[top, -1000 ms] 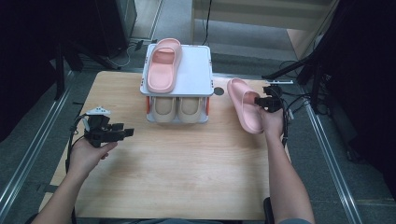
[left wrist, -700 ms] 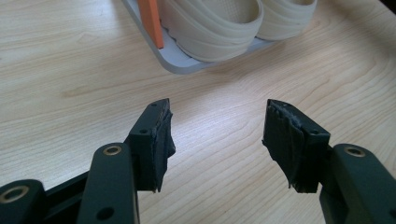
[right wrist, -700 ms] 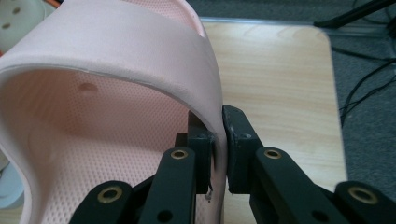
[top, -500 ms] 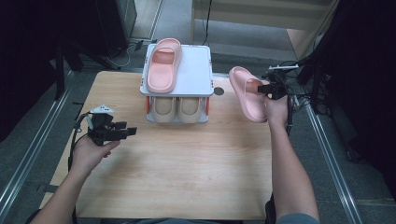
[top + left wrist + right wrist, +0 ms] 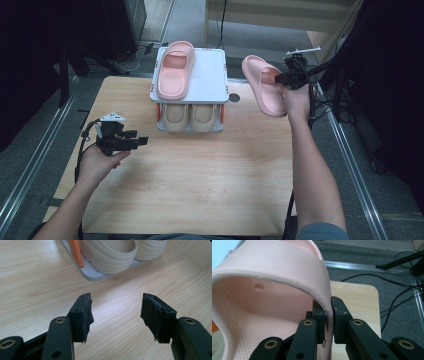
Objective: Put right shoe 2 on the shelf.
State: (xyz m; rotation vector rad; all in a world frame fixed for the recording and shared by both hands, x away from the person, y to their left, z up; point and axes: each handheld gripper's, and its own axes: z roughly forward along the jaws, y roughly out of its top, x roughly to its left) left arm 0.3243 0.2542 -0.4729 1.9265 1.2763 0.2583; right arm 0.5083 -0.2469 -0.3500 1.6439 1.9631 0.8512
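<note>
Our right gripper (image 5: 281,78) pinches the strap of a pink slipper (image 5: 263,86), holding it in the air above the table's (image 5: 200,180) far right corner, beside the shoe rack (image 5: 210,85) where its mate (image 5: 175,70) lies on top. Our left gripper (image 5: 136,142) hovers wide apart, holding nothing, near the left edge.

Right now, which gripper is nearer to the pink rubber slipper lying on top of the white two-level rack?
Right. The right gripper is beside the rack, clamping another pink slipper; the left gripper is over the table's front left, farther from the pink rubber slipper.
</note>
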